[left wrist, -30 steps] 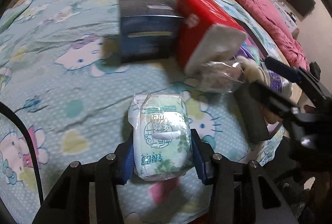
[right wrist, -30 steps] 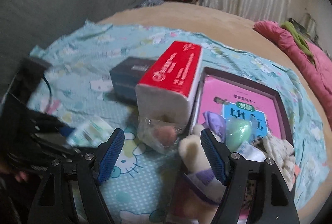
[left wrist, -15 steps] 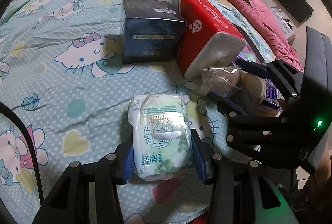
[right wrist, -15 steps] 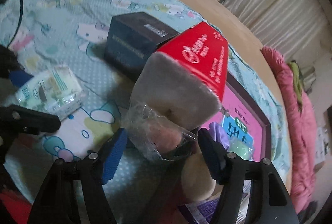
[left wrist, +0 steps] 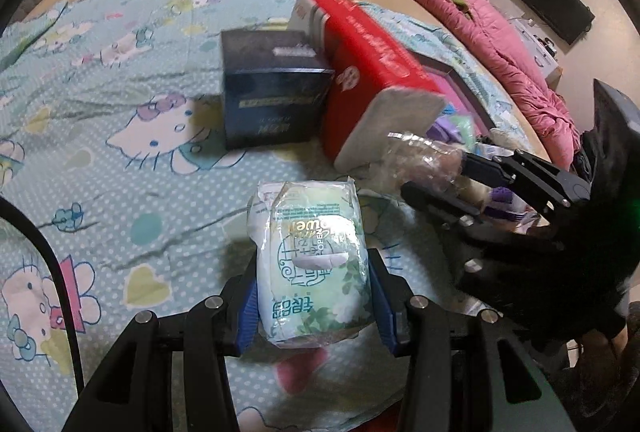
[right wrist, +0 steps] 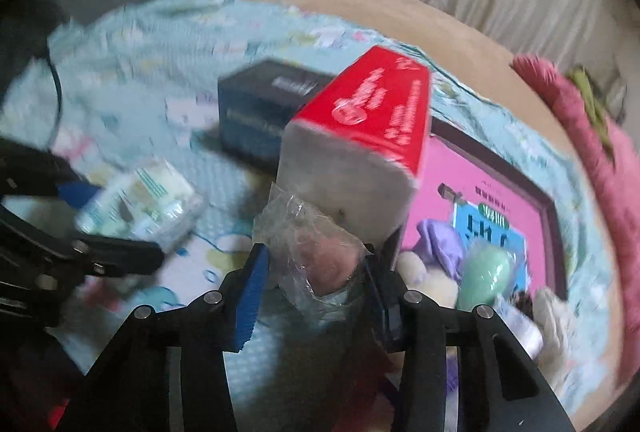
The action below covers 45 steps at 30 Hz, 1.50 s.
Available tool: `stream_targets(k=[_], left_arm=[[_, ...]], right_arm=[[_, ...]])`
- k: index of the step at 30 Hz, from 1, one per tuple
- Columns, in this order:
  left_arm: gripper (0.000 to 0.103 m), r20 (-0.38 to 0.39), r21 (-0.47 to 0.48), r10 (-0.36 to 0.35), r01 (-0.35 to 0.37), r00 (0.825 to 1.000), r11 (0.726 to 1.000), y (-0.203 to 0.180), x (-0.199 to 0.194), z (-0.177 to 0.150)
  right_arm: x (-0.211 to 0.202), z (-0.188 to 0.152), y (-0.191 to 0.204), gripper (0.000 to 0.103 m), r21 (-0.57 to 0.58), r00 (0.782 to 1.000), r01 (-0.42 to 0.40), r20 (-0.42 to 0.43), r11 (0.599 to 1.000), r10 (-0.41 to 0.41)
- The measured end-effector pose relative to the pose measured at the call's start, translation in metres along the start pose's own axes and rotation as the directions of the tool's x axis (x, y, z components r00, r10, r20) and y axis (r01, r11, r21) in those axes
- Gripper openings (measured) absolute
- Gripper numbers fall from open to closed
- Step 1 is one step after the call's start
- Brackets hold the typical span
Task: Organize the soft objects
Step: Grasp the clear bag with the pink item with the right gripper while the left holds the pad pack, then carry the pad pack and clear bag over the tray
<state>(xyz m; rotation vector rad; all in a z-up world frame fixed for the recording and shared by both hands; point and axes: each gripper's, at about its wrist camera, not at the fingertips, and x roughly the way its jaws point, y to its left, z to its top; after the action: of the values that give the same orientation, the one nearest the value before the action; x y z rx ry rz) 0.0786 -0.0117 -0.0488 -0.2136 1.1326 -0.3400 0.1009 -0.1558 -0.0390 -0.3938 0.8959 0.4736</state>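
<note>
Presently catalogued, taking the red tissue pack (left wrist: 372,72) as landmark:

Wet-wipe packet (left wrist: 310,264): soft, white and pale green, leaf print, flap label on its upper face; plastic film crinkled. It lies on the cartoon-cat bedsheet (left wrist: 120,136), near the pack's white end, on the left wrist camera's side. Left gripper (left wrist: 314,306): blue pads pressed against both long sides of the packet, fingers closed onto it.

Clear plastic bag (right wrist: 312,244): crumpled, a rounded pinkish thing inside, blurred. It sits just beside the white end of the red pack, touching it. Right gripper (right wrist: 314,290): fingers drawn in on either side of the bag, pads in contact with the film, holding it.

Dark blue box (left wrist: 276,96): closed carton, touching the red pack's left flank in the left wrist view.

Dark-framed tray (right wrist: 548,204): on the far side of the red pack from the blue box, lined in pink with a blue printed sheet. Contents, bunched at its near end: purple cloth (right wrist: 440,244), mint-green egg-shaped item (right wrist: 486,272), cream plush (right wrist: 424,280).

Pink quilt (left wrist: 492,28): beyond the tray.
</note>
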Motion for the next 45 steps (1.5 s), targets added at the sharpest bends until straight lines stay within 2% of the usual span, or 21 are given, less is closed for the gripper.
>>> stream_targets(k=[2,8,22,35,40,45], left_arm=[[0.048,0.010,0.011,0.000,0.000,1.000,1.000,-0.006,-0.005,0.001],[0.048,0.052,0.041,-0.003,0.001,0.999,0.999,-0.027,-0.020,0.007],[0.048,0.118,0.145,0.014,-0.032,0.993,0.989,-0.087,-0.044,0.033],[0.048,0.104,0.252,-0.007,-0.020,0.995,0.967,-0.147,-0.031,0.048],[0.048,0.075,0.273,-0.013,-0.008,0.997,0.962,-0.165,-0.010,0.055],[0.048,0.041,0.283,0.001,-0.012,0.999,0.959,-0.178,0.017,0.064]], right_arm=[[-0.015,0.001,-0.008,0.045,0.051,0.998,-0.033,0.049,0.998,0.030],[-0.052,0.006,-0.018,0.042,0.135,0.986,-0.068,0.160,0.988,0.046],[-0.105,-0.011,-0.072,0.039,0.307,0.958,-0.057,0.285,0.950,-0.034],[-0.149,-0.054,-0.130,0.039,0.443,0.940,-0.037,0.320,0.896,-0.119],[-0.156,-0.077,-0.144,0.039,0.480,0.945,-0.046,0.304,0.876,-0.117],[-0.156,-0.096,-0.143,0.039,0.467,0.961,-0.073,0.269,0.881,-0.063]])
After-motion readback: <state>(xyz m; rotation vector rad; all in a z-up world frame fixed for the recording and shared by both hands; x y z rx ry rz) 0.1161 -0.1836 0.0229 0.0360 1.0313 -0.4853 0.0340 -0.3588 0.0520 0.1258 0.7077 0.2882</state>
